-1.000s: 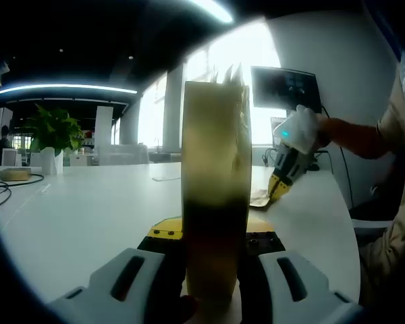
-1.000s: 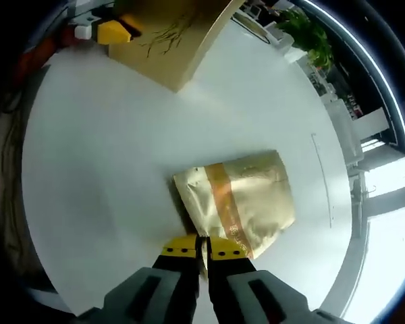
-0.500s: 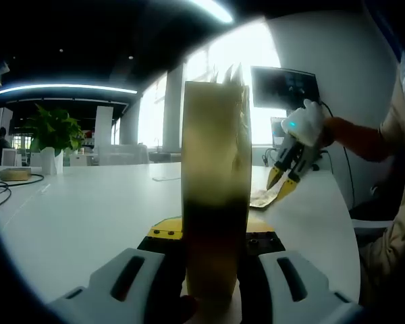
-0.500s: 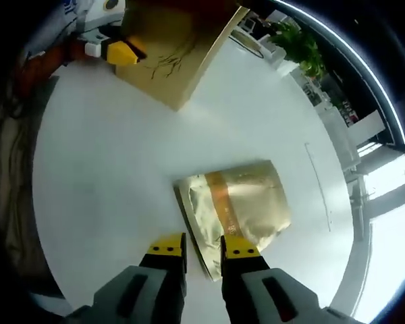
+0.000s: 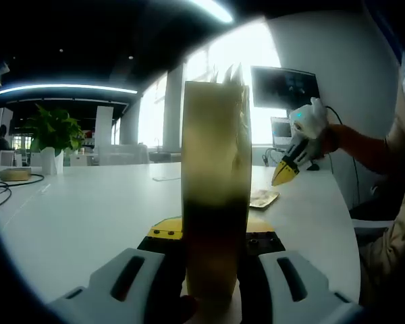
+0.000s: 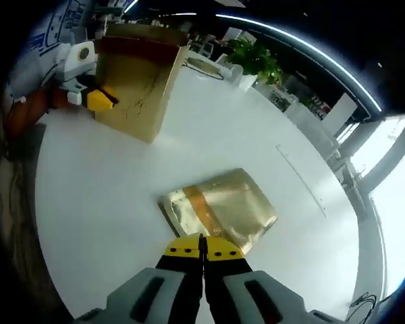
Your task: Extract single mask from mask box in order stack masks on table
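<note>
Your left claw (image 5: 212,270) is clamped on the tall gold cardboard mask box (image 5: 214,182), which stands upright on the white desk (image 5: 81,223) and rises edge-on between the yellow-tipped jaws in the left gripper view. A few pale edges poke up from the open top of the box; you cannot tell how many masks remain inside. In the right gripper view the same box (image 6: 135,88) stands near the far side of the desk (image 6: 94,202), with your left claw (image 6: 98,100) pressed against its side.

Your right claw (image 6: 202,248) has its two yellow tips drawn together with nothing between them, hanging just above the near edge of the flat gold foil mask packet with an orange band (image 6: 219,209). That packet lies flat on the desk, well apart from the box. In the left gripper view the packet (image 5: 262,198) rests on the desk to the right of the box, and your right claw (image 5: 285,174) hovers above it, clear of the foil, with a hand (image 5: 309,121) in a white glove holding it.

Behind, a green potted plant in a white pot (image 5: 52,138) stands at the far edge, with a roll of tape (image 5: 13,174) and a dark cable (image 5: 3,185) near it, and a dark monitor (image 5: 285,88) sits behind your right hand
</note>
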A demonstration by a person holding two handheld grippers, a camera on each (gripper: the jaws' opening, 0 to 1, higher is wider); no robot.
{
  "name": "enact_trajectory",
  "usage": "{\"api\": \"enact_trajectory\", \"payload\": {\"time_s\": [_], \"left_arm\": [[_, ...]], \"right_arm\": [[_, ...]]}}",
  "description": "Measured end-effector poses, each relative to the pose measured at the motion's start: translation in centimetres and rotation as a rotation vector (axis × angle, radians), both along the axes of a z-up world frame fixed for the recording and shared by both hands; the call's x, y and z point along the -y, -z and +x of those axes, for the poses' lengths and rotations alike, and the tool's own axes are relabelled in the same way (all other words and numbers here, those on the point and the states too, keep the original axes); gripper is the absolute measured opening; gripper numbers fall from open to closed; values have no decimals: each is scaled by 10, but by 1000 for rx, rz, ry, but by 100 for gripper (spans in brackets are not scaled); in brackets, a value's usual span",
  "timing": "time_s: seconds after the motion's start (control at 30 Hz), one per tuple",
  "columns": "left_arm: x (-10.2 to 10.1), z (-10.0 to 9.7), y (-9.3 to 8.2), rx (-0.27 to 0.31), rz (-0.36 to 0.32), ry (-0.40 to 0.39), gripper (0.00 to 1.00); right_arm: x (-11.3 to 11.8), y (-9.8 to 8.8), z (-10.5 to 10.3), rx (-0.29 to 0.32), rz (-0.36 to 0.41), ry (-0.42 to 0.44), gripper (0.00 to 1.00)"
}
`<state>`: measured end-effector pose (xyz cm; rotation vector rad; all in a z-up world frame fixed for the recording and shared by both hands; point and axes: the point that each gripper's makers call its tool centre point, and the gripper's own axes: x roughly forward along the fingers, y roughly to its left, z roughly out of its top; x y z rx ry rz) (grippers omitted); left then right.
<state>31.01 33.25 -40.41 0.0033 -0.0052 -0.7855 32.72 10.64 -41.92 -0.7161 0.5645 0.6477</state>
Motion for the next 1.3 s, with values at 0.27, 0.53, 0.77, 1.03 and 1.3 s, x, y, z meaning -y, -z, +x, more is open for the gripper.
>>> {"api": "enact_trajectory", "payload": {"time_s": [0.27, 0.53, 0.77, 1.03, 1.3], "left_arm": [[0, 0, 0, 0, 0, 0, 19], [0, 0, 1, 0, 3, -1, 19], [0, 1, 1, 0, 3, -1, 19], [0, 0, 1, 0, 3, -1, 19], [0, 1, 1, 0, 3, -1, 19]], "right_arm": [[4, -8, -4, 56, 191, 79, 0], [14, -9, -9, 98, 332, 179, 0], [14, -10, -16, 152, 398, 184, 0], [9, -18, -24, 186, 549, 191, 0], [9, -19, -27, 254, 637, 176, 0]]}}
